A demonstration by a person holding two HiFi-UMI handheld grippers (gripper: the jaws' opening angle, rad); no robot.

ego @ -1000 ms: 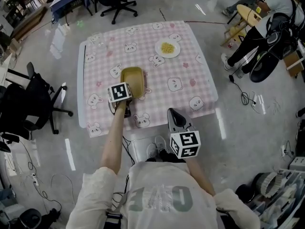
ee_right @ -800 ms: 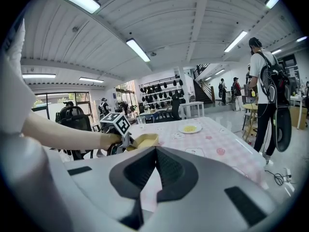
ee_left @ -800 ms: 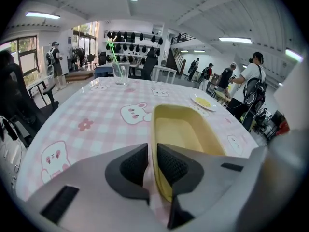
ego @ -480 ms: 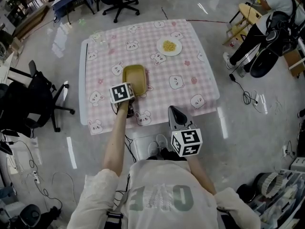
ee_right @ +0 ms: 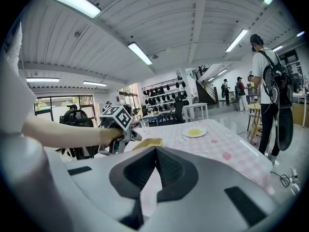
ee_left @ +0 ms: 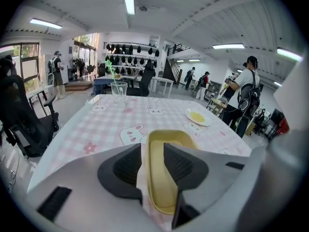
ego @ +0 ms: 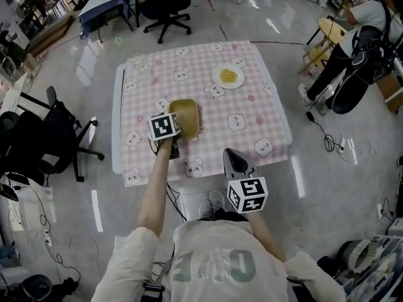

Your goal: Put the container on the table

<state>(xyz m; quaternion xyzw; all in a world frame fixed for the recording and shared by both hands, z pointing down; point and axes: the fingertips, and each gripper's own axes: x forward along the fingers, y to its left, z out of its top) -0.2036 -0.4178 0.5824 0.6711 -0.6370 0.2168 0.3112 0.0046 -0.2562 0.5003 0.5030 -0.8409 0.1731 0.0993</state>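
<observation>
The yellow oblong container (ego: 186,115) lies on the table (ego: 252,106), which is covered with a pink checked cloth printed with rabbits. My left gripper (ego: 171,135) hovers at the container's near end. Its jaws are opening and the pads press on nothing. In the left gripper view the container (ee_left: 161,182) shows through the gap of the left gripper (ee_left: 152,151), a little below it. My right gripper (ego: 234,159) is shut and empty, off the table's near edge. In the right gripper view the right gripper (ee_right: 155,151) points at the container (ee_right: 148,142) and the left gripper (ee_right: 118,124).
A white plate (ego: 228,77) with yellow food sits on the far right part of the table. A clear glass (ego: 140,61) stands at the far left corner. Black office chairs (ego: 38,137) stand to the left. A person with a backpack (ego: 352,49) is at the right.
The left gripper's jaws have parted from the container and the gripper has lifted a little. The container stays on the cloth. The right gripper has kept still.
</observation>
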